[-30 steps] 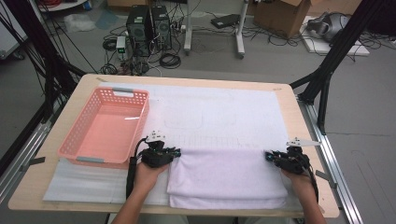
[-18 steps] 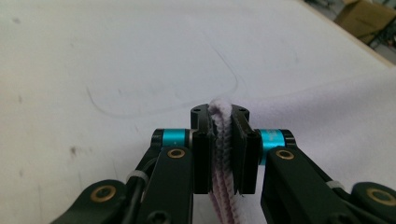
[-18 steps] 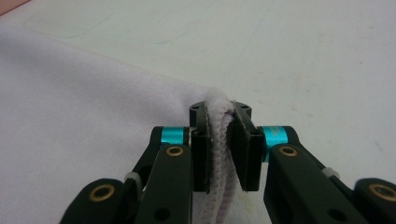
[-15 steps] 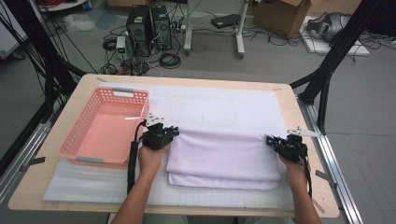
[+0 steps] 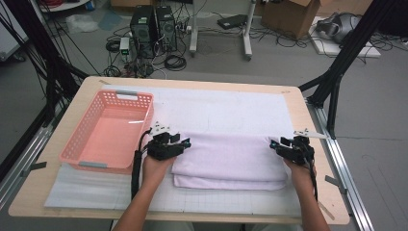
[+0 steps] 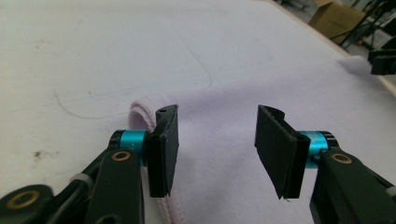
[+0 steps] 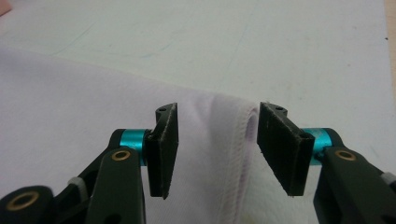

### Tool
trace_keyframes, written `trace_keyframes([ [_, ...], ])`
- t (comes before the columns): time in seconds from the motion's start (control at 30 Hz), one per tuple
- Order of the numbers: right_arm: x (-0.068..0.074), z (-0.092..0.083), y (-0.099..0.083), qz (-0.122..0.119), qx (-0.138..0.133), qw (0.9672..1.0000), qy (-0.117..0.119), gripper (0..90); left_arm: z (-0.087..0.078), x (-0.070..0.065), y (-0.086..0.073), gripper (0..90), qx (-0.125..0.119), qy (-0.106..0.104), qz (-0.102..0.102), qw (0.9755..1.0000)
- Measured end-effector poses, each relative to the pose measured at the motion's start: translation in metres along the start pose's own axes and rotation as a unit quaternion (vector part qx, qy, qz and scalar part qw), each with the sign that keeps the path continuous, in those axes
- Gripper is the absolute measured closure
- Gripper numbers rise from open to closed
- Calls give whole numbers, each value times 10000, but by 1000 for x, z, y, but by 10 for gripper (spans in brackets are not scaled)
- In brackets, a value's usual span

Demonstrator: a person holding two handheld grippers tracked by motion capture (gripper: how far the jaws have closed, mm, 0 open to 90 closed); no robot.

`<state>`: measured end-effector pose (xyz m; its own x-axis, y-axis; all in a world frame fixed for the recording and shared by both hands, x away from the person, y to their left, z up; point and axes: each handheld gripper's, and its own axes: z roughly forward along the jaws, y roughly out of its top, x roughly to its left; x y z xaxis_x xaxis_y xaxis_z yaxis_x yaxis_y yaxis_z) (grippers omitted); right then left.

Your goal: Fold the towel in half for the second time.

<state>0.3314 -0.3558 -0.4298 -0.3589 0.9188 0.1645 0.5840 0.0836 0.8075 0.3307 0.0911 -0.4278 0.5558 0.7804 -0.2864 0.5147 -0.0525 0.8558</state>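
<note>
- Here, nearest the person, the left claw and right claw have just been opening, spread over the folded towel's far corners, nothing pinched.
- The towel lies mid-desk, one fold laid; next likely a crosswise fold, needing fresh corner grips.
- Farther left sits the pink basket.

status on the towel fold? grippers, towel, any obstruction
Left gripper and right gripper open, jaws just opened, pads off the cloth. Towel lies folded on the white mat. Pink basket sits left of it, apart; nothing in the way.
</note>
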Motion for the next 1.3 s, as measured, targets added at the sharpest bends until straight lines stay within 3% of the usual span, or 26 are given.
trace_keyframes([
  [0.13, 7, -15, -4, -152, 57, 9997, 197, 485, -9, -8, -9, 427, -2, -182, 38, 9998],
  [0.23, 10, -29, -12, -118, -5, 9993, 358, 499, -16, -10, -19, 398, 15, -443, -114, 9990],
  [0.37, 14, -43, -25, -131, 21, 9988, 474, 500, -27, -11, -29, 362, -9, -430, -21, 9991],
  [0.57, 24, -58, -36, -466, 79, 9978, 473, 480, -40, -14, -37, 341, 5, -309, 256, 9992],
  [0.67, 25, -62, -40, -516, 67, 9975, 481, 471, -46, -16, -41, 344, -23, -324, 277, 9991],
  [0.8, 25, -71, -48, -368, -90, 9981, 494, 488, -52, -18, -48, 421, 118, -271, 210, 9993],
  [0.97, 23, -82, -57, -322, -70, 9983, 490, 520, -58, -17, -52, 533, 174, -207, 147, 9995],
  [1.23, 21, -83, -59, -298, -12, 9980, 564, 594, -55, -13, -56, 568, 382, -138, 1, 9992],
  [1.3, 22, -81, -59, -320, 72, 9983, 488, 595, -53, -14, -56, 588, 458, -160, 8, 9988],
])
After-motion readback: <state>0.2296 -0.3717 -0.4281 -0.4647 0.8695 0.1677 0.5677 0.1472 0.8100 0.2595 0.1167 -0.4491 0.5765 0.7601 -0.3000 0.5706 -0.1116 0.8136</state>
